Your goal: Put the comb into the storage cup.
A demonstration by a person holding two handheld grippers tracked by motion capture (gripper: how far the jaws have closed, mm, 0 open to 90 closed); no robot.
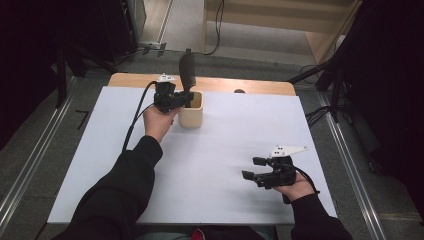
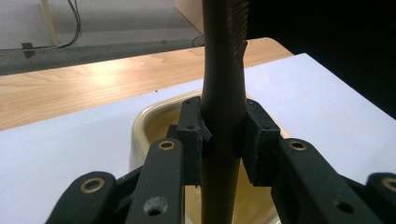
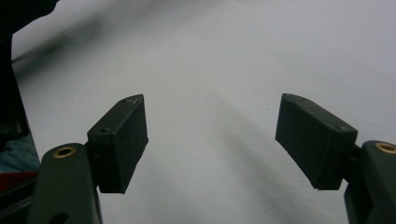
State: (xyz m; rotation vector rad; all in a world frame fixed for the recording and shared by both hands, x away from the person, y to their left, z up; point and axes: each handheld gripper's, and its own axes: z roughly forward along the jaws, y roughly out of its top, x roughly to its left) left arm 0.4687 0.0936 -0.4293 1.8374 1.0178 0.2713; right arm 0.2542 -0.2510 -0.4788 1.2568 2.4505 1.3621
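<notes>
glossy cream cup (image 2: 140, 128), matt dark spatula (image 2: 223, 93), wood tabletop (image 2: 70, 88)

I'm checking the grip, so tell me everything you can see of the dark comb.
The comb is dark brown, plastic-looking, with a smooth handle and teeth along one upper edge. It stands upright, its lower end inside the cream cup at the table's far left. The left gripper is clamped on its handle from both sides.

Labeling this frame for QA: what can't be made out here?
- Brush lower end: hidden inside the cream cup, and behind the left gripper in its own view.
- Brush top: cut by the left gripper view's upper edge.
- Small dark thing on the table's far edge: too small.
</notes>
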